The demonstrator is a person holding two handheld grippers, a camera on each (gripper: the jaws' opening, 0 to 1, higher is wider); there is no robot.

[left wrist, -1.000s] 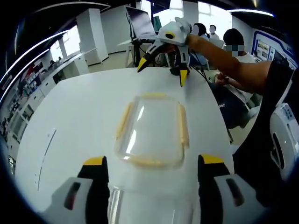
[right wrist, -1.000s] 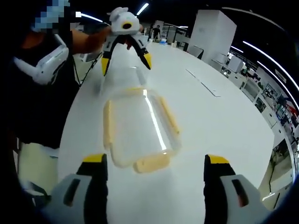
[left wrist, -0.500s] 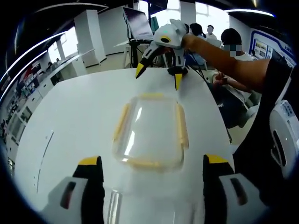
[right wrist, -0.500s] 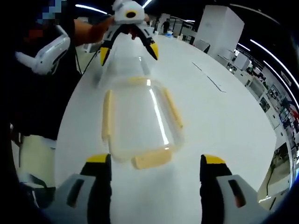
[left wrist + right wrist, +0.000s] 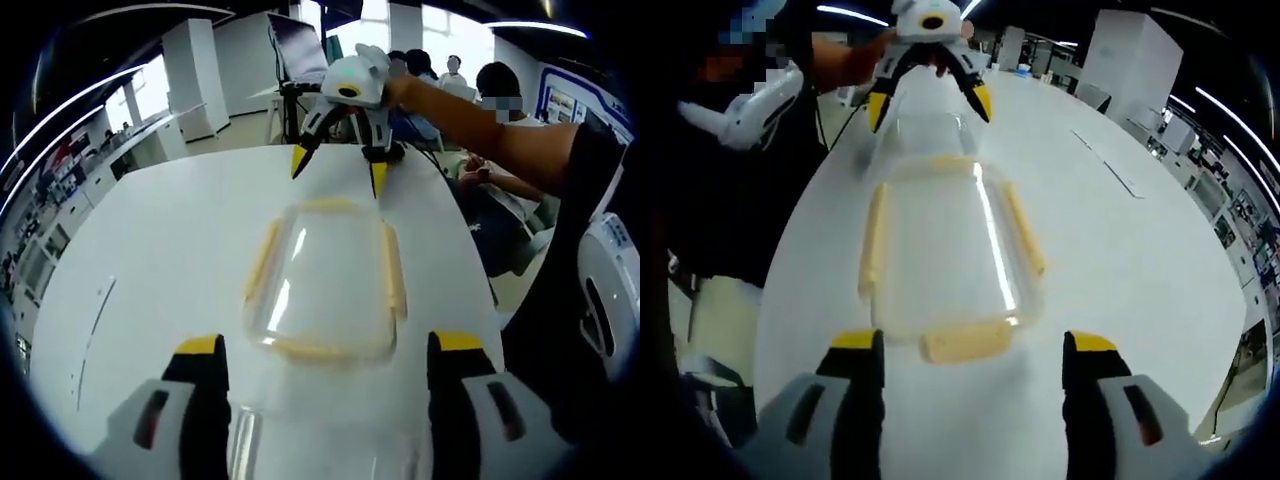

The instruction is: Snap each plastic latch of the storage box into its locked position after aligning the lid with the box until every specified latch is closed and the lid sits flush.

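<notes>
Closing in on the clear storage box (image 5: 322, 282) from both ends, with both tools spread apart and holding nothing.

Sitting at the middle of the white surface (image 5: 160, 260), the box is wearing its lid with pale yellow latches (image 5: 874, 250) along all four sides. The left tool (image 5: 318, 375) is waiting at its 6 o'clock end, the right tool (image 5: 966, 375) hovering just beyond 12 o'clock. Pressing one latch hard could be tipping or sliding the light box, leaving the lid skewed and not flush.
</notes>
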